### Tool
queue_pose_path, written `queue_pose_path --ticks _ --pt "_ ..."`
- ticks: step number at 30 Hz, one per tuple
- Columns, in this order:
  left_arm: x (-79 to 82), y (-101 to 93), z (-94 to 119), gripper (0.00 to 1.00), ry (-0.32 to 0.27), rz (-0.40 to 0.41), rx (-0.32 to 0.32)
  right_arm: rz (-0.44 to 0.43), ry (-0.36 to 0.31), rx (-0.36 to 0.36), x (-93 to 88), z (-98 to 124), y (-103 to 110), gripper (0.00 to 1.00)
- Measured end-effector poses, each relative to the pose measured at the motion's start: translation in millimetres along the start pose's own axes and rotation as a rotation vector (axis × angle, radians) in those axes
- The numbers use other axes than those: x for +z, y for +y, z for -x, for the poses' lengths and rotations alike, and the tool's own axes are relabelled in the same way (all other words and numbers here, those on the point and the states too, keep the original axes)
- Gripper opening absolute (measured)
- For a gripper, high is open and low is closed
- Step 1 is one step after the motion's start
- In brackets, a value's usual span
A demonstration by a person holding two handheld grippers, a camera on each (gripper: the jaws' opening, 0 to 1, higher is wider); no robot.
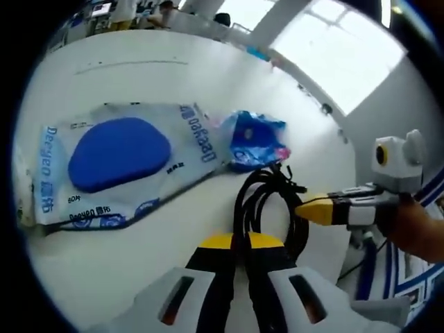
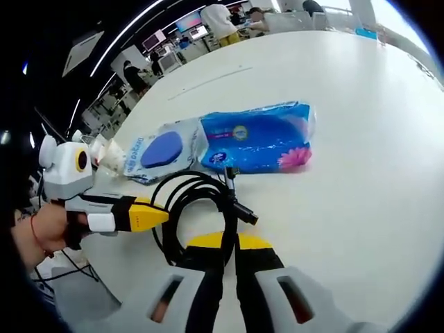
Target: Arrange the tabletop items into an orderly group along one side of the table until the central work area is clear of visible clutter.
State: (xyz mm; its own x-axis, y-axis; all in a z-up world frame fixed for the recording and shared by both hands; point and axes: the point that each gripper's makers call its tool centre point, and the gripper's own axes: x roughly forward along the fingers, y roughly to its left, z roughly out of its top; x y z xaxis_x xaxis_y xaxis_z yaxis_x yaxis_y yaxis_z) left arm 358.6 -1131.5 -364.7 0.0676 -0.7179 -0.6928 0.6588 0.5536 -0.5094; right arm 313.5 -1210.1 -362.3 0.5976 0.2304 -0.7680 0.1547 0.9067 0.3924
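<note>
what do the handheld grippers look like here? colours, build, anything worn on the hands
Both match: the left gripper and right gripper have light grey bodies with slotted openings, black jaws and yellow tips. Seen side-on from the other view, each has a tapered yellow nose, a black-and-white body and a white box on top. The hand on the left gripper wears a thin red wrist cord.

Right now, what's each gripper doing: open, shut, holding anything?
Left gripper: shut on the black cable.
Right gripper: shut on the same black cable, at another part of the coil.
</note>
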Motion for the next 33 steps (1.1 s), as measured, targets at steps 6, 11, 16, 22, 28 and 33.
queue_pose_path --ticks 6,11,16,22,28,33 --pt "-1.7 2.4 -1.0 0.01 0.002 0.015 -0.001 0.002 0.000 -0.002 -0.8 -1.5 0.9 0.02" --pt "-3.0 2.4 -0.4 0.02 -0.003 0.024 -0.004 0.007 -0.004 -0.005 -2.0 -2.6 0.0 0.03" --pt "-3.3 2.6 -0.6 0.02 -0.008 0.024 -0.005 0.015 -0.008 -0.009 -1.6 -3.6 -0.9 0.04" --pt "-2.7 2.9 0.3 0.04 -0.015 0.005 -0.009 0.033 -0.009 -0.011 -2.3 -4.3 -0.4 0.05" --pt "-1.6 4.1 2.0 0.08 -0.021 0.000 -0.009 0.044 -0.019 -0.015 -0.9 -2.8 -0.6 0.06" --pt "-0.1 2.6 3.6 0.13 -0.030 -0.005 -0.018 0.059 -0.021 -0.026 -0.7 -1.0 -3.6 0.12"
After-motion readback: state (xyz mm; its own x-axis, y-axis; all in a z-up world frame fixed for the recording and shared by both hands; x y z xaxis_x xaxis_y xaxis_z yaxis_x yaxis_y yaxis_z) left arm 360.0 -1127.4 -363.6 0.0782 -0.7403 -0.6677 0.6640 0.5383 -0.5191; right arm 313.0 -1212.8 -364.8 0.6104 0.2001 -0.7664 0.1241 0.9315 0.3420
